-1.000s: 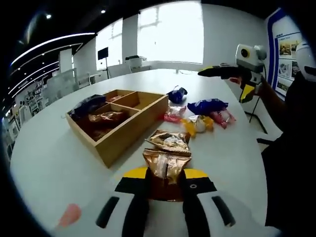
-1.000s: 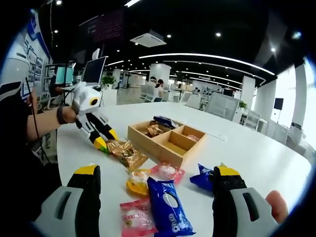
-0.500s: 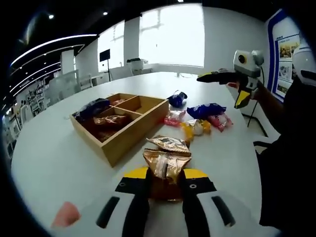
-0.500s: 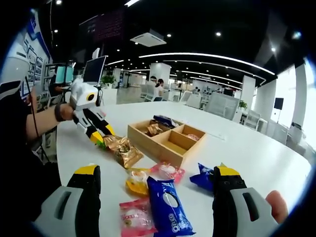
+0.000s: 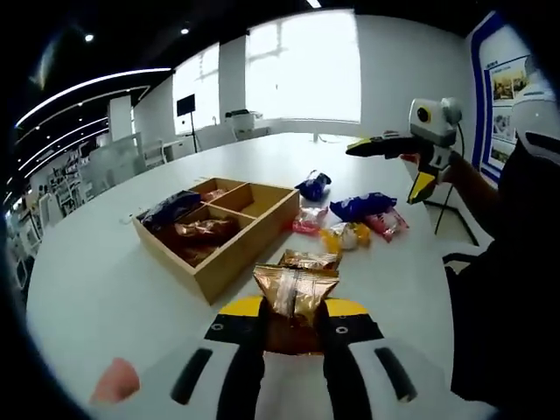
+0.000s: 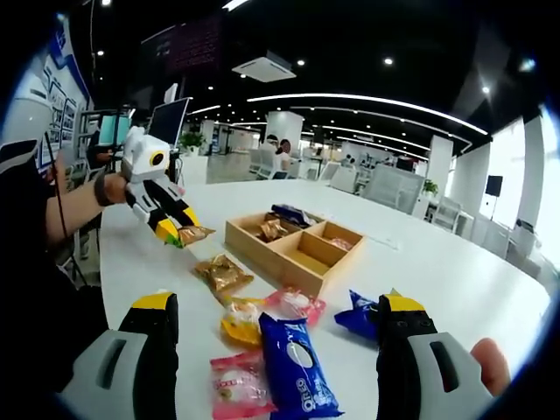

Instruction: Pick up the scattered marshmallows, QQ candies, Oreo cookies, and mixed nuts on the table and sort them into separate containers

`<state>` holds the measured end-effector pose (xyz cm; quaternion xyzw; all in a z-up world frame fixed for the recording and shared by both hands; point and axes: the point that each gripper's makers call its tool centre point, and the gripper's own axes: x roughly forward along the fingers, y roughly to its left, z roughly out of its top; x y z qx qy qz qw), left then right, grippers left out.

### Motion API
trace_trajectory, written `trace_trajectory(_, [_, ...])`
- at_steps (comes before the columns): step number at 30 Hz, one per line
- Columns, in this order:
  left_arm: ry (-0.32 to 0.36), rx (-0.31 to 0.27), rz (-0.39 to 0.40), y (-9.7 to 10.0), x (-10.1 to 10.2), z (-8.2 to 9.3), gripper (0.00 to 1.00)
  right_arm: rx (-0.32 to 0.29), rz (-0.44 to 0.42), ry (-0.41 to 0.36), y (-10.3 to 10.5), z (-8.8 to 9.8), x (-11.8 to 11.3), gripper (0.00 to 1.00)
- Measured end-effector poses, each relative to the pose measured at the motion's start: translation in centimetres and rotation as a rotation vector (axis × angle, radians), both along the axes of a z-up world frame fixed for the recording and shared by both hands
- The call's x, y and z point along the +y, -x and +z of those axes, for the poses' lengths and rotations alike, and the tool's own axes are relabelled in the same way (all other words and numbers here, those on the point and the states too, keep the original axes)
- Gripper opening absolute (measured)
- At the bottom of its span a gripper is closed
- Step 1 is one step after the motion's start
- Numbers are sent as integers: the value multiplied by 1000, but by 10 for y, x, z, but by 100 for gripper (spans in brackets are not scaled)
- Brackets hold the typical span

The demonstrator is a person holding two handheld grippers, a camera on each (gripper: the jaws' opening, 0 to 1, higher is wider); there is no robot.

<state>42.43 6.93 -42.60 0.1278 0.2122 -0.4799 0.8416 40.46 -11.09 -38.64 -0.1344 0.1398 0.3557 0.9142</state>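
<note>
A wide white desk carries a wooden box split into four compartments, with snack packets scattered beside it. The sorting looks partly done. In the right gripper view, a dark blue packet lies in the far compartment and a brown-gold one in the compartment to its left; something small and pale sits in the right-hand compartment, too small to name. The nearest compartment looks bare.

Several packets remain loose on the desk: a gold nut packet just in front of the box, a yellow packet, a pink one, a large blue Oreo packet, a pink marshmallow-like packet near the bottom, and a small blue packet to the right.

The left tongs are clamped on a gold foil nut packet, its crimped top sticking up between the yellow-tipped jaws. In the right gripper view the left tongs are raised off the desk, on the near left side of the box, held by a hand with a dark wrist strap.

The right tongs hover above the loose pile with jaws spread wide and nothing between them. In the left gripper view they are held high, well above the packets, pointing across toward the box.
</note>
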Motion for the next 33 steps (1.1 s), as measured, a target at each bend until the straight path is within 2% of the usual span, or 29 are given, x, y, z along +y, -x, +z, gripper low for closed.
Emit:
trace_trajectory(10, [-40,-43,-8,10,-1,7,28,-2,-4,-1,-2,0,-1,90])
trace_trajectory(33, [-66,-67,-9,28,-2,15,27,4,-5,-1,1,-5,-4,90])
